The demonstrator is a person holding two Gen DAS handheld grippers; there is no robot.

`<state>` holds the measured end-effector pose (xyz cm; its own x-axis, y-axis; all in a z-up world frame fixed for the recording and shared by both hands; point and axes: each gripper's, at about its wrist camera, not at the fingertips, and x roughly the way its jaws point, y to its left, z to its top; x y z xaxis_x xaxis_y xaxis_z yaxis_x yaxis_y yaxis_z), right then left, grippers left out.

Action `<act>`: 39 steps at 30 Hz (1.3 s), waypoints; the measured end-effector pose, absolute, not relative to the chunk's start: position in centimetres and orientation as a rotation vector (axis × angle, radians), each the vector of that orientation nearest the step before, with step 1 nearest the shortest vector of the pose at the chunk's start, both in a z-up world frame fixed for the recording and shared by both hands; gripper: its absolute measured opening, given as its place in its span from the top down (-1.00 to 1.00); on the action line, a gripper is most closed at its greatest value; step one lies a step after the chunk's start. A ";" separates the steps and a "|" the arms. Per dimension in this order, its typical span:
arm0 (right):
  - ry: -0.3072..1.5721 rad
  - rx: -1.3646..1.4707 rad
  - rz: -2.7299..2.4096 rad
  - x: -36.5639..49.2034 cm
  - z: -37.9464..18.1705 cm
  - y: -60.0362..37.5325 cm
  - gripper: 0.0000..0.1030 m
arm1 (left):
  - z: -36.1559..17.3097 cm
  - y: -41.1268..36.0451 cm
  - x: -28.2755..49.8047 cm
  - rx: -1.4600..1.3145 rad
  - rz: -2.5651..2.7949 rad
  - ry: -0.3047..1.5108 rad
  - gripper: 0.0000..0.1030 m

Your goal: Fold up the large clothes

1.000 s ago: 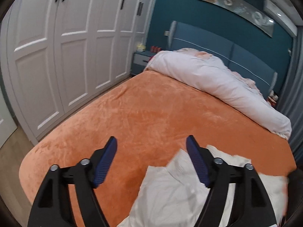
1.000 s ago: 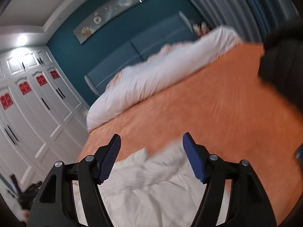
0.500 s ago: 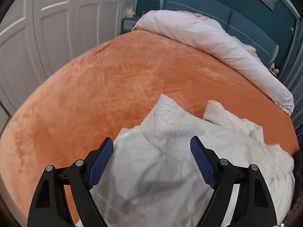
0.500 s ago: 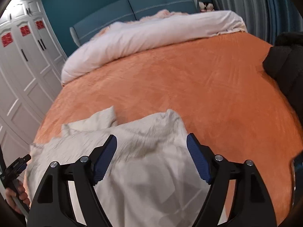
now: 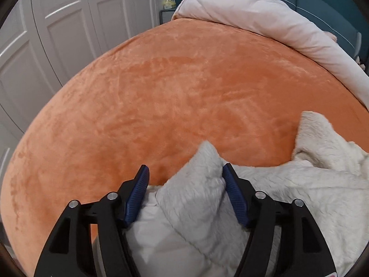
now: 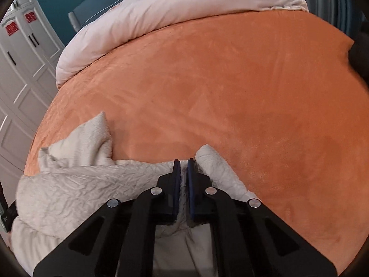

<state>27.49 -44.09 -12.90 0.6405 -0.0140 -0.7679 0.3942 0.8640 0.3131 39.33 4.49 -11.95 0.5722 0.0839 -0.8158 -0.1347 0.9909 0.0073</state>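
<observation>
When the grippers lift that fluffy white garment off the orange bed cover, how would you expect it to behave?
The white garment will probably flop and drape: it already lies crumpled in soft folds. Its fleecy pile suggests bulk without much weight. The right gripper, shut on a bunched corner, likely holds without slipping; the left gripper is open.

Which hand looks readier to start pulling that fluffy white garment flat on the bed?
Probably the right gripper: it is clamped on the garment. The left gripper is open around a corner.

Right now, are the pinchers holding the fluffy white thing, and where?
The right gripper is shut on the fluffy white garment, pinching a bunched fold at its far edge. The left gripper is open around another corner, not yet holding it.
</observation>
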 end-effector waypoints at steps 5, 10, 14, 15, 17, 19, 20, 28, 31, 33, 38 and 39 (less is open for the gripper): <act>0.846 0.473 -0.250 28.4 -14.4 -43.8 0.98 | -14.0 4.5 40.4 -0.090 0.147 0.954 -0.41; 0.807 0.483 -0.253 28.1 -15.3 -43.8 1.00 | -14.7 4.3 40.5 -0.090 0.156 0.929 -0.43; 0.804 0.480 -0.259 28.1 -15.2 -43.7 1.00 | -14.8 3.9 40.6 -0.072 0.171 0.926 -0.45; 0.811 0.477 -0.258 28.2 -15.1 -43.8 1.00 | -14.6 4.0 40.7 -0.073 0.169 0.932 -0.45; 0.846 0.457 -0.258 28.4 -14.1 -43.9 0.98 | -13.7 4.2 40.7 -0.073 0.159 0.954 -0.44; 0.838 0.398 -0.268 27.8 -11.4 -43.0 0.84 | -11.7 4.5 39.9 -0.074 0.149 0.959 -0.42; 0.762 0.373 -0.210 26.1 -8.7 -41.8 0.84 | -9.6 4.8 38.5 -0.139 0.090 0.921 -0.41; 0.752 0.221 0.126 23.4 -5.4 -30.0 0.84 | -3.4 -4.3 29.8 -0.122 -0.311 0.846 -0.57; 0.802 0.168 0.111 25.5 -7.0 -28.7 0.87 | -6.6 -7.6 30.0 0.011 -0.290 0.889 -0.58; 0.841 0.191 0.098 27.4 -8.2 -29.3 0.94 | -7.8 -8.2 30.6 0.046 -0.260 0.879 -0.66; 0.901 0.267 0.101 29.6 -11.4 -30.4 1.00 | -9.9 -9.1 33.1 0.082 -0.229 0.915 -0.76; 0.902 0.270 0.098 29.8 -11.9 -30.2 1.00 | -10.4 -9.4 33.3 0.099 -0.222 0.912 -0.80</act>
